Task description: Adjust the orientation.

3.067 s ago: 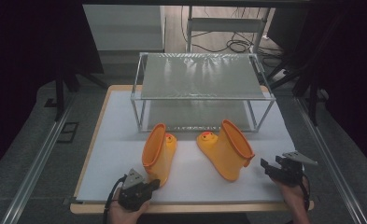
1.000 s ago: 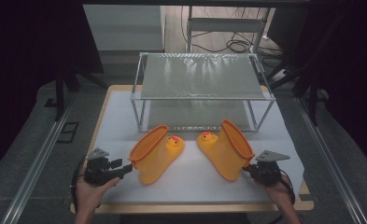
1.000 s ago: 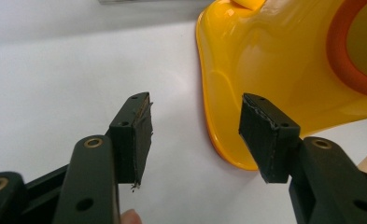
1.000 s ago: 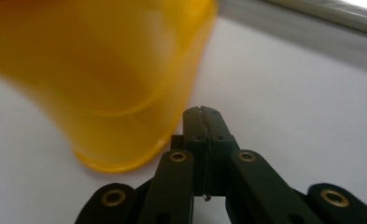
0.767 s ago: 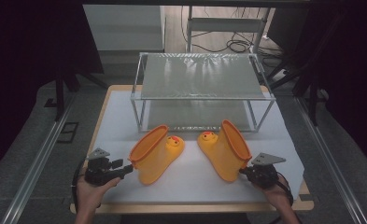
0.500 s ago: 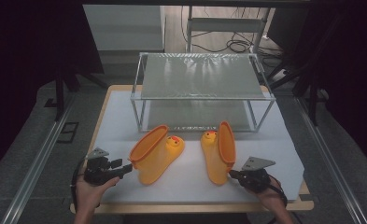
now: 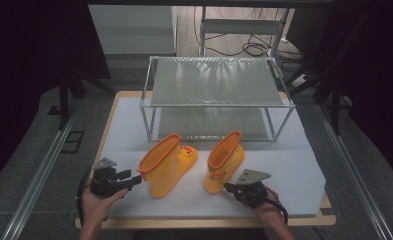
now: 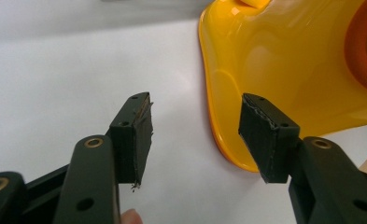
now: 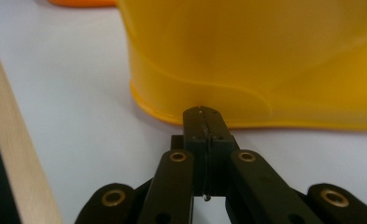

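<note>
Two boots: left tongs spread beside left boot; right tongs pressed together, touching right boot.

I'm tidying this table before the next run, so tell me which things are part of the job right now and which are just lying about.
In the job:
- left yellow rubber boot with orange rim
- right yellow rubber boot
- left gripper, jaws open beside its boot
- right gripper, jaws shut, tips at its boot's sole

Lying about:
- metal-framed wire shelf rack
- floor cables
</note>
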`<state>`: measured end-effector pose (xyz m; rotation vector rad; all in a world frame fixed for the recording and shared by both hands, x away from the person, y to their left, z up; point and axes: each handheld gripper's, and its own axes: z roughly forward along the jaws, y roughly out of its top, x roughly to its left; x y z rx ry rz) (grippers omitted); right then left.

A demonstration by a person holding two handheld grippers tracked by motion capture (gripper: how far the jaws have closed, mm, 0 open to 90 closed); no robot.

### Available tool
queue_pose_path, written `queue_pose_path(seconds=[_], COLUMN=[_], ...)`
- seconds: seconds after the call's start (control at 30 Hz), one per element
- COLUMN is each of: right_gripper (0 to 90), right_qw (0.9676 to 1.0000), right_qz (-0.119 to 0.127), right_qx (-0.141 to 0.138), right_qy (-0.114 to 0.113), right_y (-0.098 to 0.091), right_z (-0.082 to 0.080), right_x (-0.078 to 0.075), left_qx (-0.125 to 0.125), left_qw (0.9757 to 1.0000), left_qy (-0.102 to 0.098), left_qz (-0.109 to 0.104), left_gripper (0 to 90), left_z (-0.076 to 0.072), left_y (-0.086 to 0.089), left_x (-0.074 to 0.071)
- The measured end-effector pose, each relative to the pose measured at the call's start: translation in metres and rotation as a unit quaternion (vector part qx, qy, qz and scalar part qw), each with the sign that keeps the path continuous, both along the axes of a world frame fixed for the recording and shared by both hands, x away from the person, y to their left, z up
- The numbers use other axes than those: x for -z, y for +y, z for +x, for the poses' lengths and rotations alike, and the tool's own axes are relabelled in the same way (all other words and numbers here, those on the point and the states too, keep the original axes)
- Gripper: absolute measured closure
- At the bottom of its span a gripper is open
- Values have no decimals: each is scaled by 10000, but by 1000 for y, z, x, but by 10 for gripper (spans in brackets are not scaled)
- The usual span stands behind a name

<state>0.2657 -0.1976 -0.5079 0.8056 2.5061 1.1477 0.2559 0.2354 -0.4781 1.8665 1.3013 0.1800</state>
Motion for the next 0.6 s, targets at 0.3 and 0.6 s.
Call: queue_pose_path(seconds=[0.3,0.6], right_gripper=[772,535], right_qw=[9998,9904], right_qz=[108,697], right_qx=[65,1193], right_qy=[-157,-91], right_y=[0,-72], right_z=[-4,-2], right_x=[0,-11], left_qx=[0,-4], left_qw=[10000,10000], left_qy=[-8,-27], left_qz=[-24,-59], left_gripper=[445,441], left_z=[-1,-2], left_y=[1,0], left_x=[-1,-3])
